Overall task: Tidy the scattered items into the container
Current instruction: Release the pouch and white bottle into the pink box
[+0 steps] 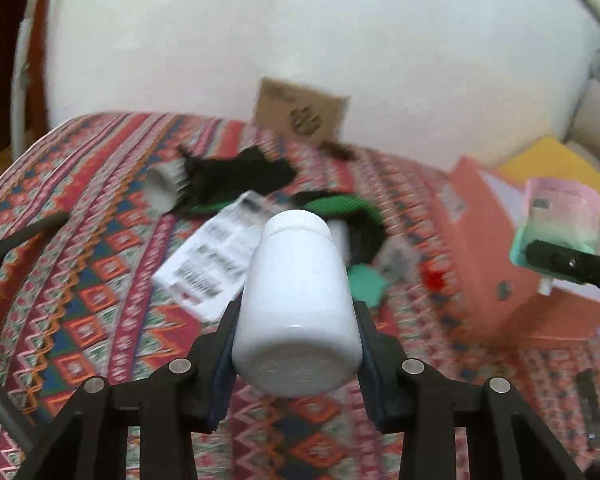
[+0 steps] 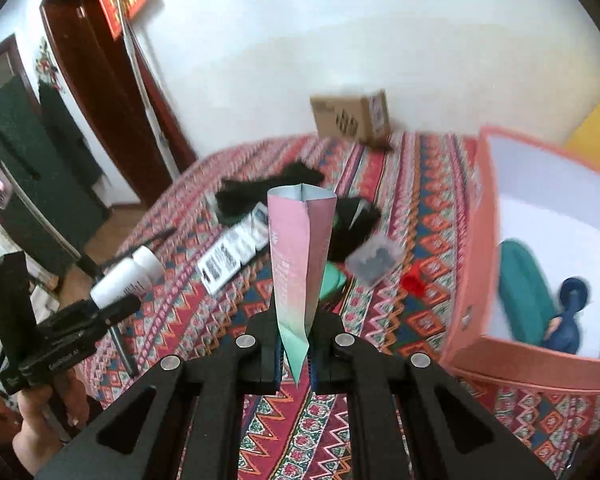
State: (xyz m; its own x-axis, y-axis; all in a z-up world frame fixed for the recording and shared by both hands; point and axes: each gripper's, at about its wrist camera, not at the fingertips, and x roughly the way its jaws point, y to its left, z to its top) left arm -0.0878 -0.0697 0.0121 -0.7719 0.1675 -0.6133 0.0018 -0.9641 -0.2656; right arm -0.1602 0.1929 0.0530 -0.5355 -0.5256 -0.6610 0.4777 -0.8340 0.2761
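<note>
My left gripper (image 1: 296,320) is shut on a white plastic bottle (image 1: 296,296) and holds it above the patterned tablecloth; it also shows in the right wrist view (image 2: 126,276). My right gripper (image 2: 294,340) is shut on a pink-and-green pouch (image 2: 300,256), held upright; the pouch also shows in the left wrist view (image 1: 560,216). The salmon-pink box (image 2: 476,240) stands at the right, holding a teal item (image 2: 524,296) and a dark blue item (image 2: 572,312). Black cloth (image 1: 236,176), a white barcode packet (image 1: 212,256), a green item (image 1: 366,284) and a small red item (image 2: 414,282) lie scattered on the table.
A cardboard box (image 2: 352,118) stands at the table's far edge by the white wall. A small clear bag of dark pieces (image 2: 374,260) lies near the pink box. A white cylinder (image 1: 164,188) lies by the black cloth. A dark door (image 2: 112,92) is at the left.
</note>
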